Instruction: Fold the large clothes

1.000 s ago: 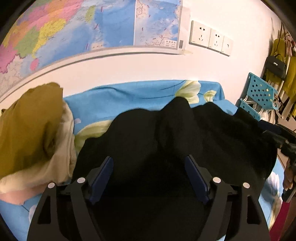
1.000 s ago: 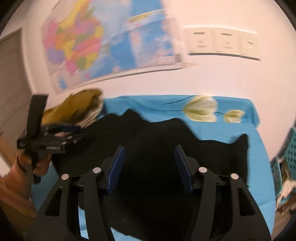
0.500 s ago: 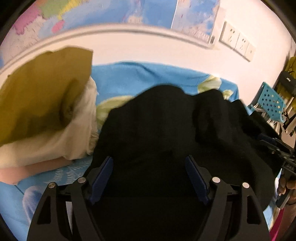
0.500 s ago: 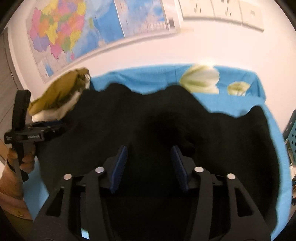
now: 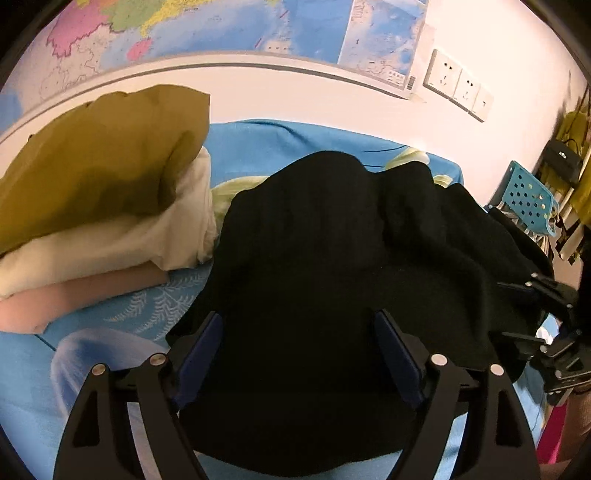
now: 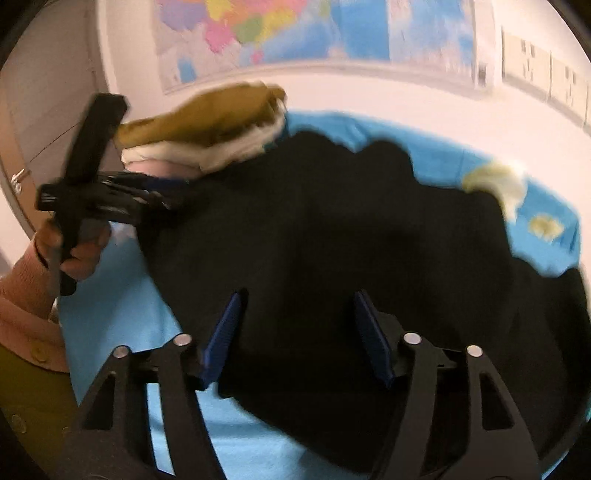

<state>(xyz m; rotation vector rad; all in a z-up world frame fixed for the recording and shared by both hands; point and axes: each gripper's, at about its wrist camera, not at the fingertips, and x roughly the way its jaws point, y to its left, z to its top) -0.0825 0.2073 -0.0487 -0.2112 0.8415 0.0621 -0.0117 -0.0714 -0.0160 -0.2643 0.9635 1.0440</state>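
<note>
White wall behind, a map (image 5: 258, 26) pinned across it, sockets (image 5: 458, 86) to its right. Below it a surface under a blue sheet (image 5: 258, 140) with pale flower print; whether bed or bench, cannot tell.

Black garment (image 5: 332, 258) lies spread and rumpled over most of the sheet, its near edge reaching past both grippers. To its left, touching its edge, a stack of folded clothes (image 5: 92, 206): mustard on top, cream under it, pink at the bottom.

Left gripper (image 5: 297, 354): jaws wide and opening, blue pads well apart, black cloth beneath and between them, nothing pinched. In the right wrist view it (image 6: 173, 201) sits at the garment's left edge just below the stack, held by a hand (image 6: 79, 254) in a pink sleeve.

Right gripper (image 6: 295, 336): jaws opening, pads apart over the garment's near part, cloth between them but not clamped. That view is motion-blurred.

Blue perforated chair (image 5: 524, 195) at far right.
</note>
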